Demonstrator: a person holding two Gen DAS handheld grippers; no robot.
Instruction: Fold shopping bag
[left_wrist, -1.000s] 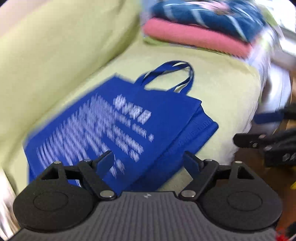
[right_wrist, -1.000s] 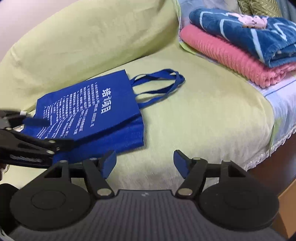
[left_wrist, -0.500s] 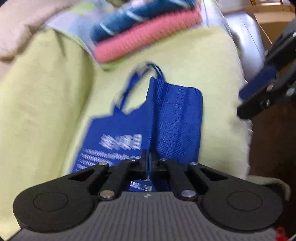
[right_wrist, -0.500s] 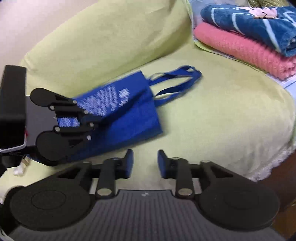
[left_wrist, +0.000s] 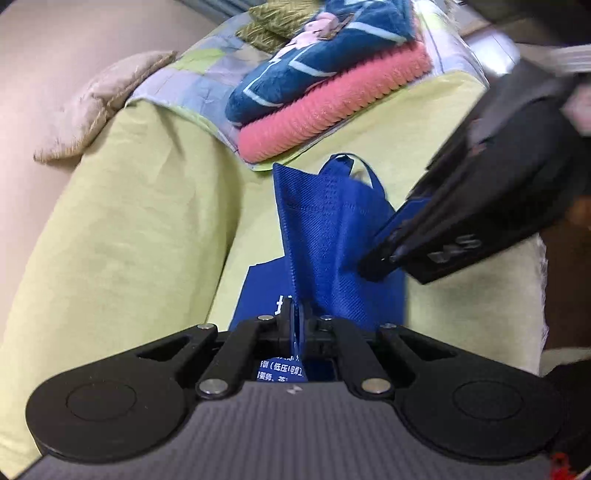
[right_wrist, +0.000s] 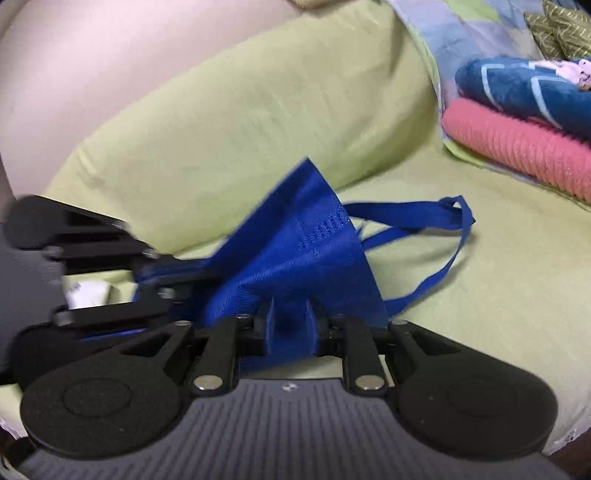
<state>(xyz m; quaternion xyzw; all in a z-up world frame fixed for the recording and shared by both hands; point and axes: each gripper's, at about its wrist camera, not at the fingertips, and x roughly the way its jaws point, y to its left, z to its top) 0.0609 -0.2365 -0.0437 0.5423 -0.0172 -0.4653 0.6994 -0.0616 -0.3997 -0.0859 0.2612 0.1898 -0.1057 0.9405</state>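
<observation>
A blue non-woven shopping bag (left_wrist: 332, 236) with white print lies on a yellow-green sofa seat (left_wrist: 147, 221). My left gripper (left_wrist: 297, 317) is shut on the bag's near edge and lifts that side upright. My right gripper (right_wrist: 290, 325) has its fingers close together around a fold of the bag (right_wrist: 295, 258), though a small gap shows between them. In the left wrist view the right gripper (left_wrist: 384, 258) touches the raised panel from the right. The bag's handles (right_wrist: 443, 229) trail on the seat toward the towels.
A folded blue towel (left_wrist: 314, 62) on a pink towel (left_wrist: 332, 114) sits on a patterned cloth at the far end of the seat. The sofa back (right_wrist: 258, 103) rises behind the bag. The seat's front edge (left_wrist: 532, 295) drops off at the right.
The left gripper closed on the bag's edge and lifted it from flat to upright. The right gripper narrowed and moved in from the seat front onto the bag.
</observation>
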